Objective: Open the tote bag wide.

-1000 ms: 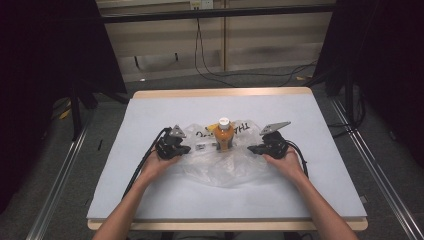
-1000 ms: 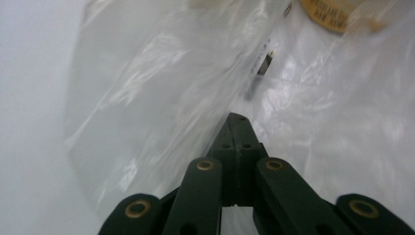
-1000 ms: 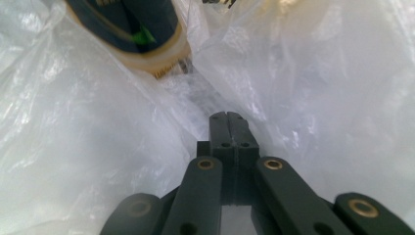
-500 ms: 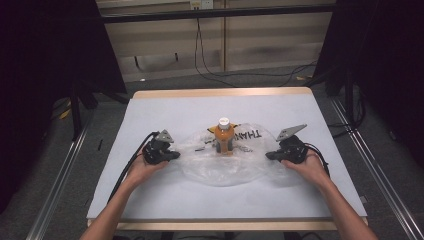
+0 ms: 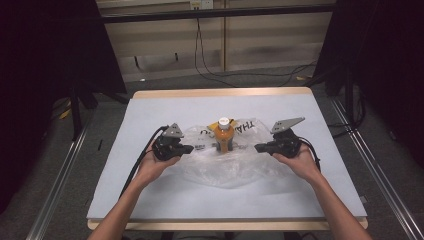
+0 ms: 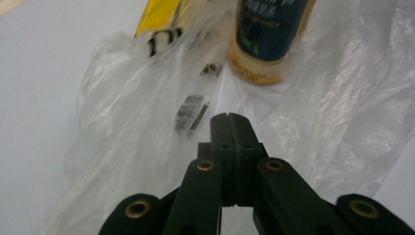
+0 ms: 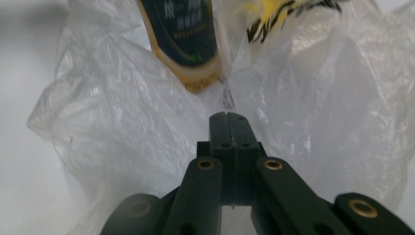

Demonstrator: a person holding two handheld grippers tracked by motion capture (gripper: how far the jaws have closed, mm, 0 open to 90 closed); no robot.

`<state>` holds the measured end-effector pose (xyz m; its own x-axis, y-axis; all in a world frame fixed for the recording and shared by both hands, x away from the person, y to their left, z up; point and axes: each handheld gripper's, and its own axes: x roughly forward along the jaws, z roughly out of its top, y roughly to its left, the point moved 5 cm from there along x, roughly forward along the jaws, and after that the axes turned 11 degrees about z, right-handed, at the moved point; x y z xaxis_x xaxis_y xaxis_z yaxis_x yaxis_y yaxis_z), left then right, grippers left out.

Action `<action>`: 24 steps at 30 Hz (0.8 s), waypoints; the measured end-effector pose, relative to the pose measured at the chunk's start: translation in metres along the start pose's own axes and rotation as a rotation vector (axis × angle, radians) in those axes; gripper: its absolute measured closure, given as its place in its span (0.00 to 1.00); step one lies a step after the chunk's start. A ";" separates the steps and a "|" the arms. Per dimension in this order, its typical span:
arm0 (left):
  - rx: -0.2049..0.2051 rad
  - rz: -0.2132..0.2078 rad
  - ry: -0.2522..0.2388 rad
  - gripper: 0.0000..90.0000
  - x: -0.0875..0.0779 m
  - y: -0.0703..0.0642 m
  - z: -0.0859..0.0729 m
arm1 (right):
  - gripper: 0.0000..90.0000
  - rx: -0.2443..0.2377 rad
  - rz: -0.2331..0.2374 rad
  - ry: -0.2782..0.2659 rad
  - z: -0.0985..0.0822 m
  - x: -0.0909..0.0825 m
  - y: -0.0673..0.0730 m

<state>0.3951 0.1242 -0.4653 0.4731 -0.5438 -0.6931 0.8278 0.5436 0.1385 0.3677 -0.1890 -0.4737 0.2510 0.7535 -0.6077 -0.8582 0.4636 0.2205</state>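
Note:
A small bottle (image 5: 223, 137) of orange drink with a white cap and dark label stands upright on a crumpled clear plastic bag (image 5: 225, 171) with black lettering, mid-table. My left gripper (image 5: 191, 148) is at the bag's left edge, pointing at the bottle. My right gripper (image 5: 257, 148) is at its right edge, facing the other way. In the left gripper view the jaws (image 6: 228, 116) are pressed together, a fold of bag film (image 6: 333, 98) running into their tip below the bottle (image 6: 266, 39). The right gripper (image 7: 227, 115) looks the same, with film (image 7: 122, 122) and bottle (image 7: 183, 44) ahead.
A white mat (image 5: 150, 195) covers the wooden table (image 5: 225, 93). Cables (image 5: 235, 75) lie on the floor beyond the far edge. Metal rails (image 5: 60, 190) run along both sides, and dark curtains hang at left and right.
Both grippers swung outward and the bag spread wider. They have since come back toward the bottle and risen a little. The bottle has stayed in place.

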 end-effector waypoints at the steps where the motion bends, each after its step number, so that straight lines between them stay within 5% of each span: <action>1: 0.001 0.000 0.000 1.00 -0.001 -0.001 0.004 | 1.00 -0.011 0.005 -0.011 0.010 0.000 0.002; 13: 0.028 -0.065 0.058 1.00 0.026 -0.016 0.029 | 1.00 -0.035 0.048 0.051 0.050 0.010 -0.003; 21: 0.030 -0.106 0.106 1.00 0.050 -0.031 0.022 | 1.00 0.025 0.135 0.270 0.053 0.051 -0.020; 24: 0.036 -0.120 0.105 1.00 0.053 -0.034 0.020 | 1.00 0.047 0.150 0.302 0.046 0.062 -0.027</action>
<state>0.3979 0.0638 -0.4926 0.3378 -0.5328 -0.7759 0.8875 0.4548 0.0741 0.4273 -0.1337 -0.4820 -0.0262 0.6459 -0.7629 -0.8520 0.3848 0.3551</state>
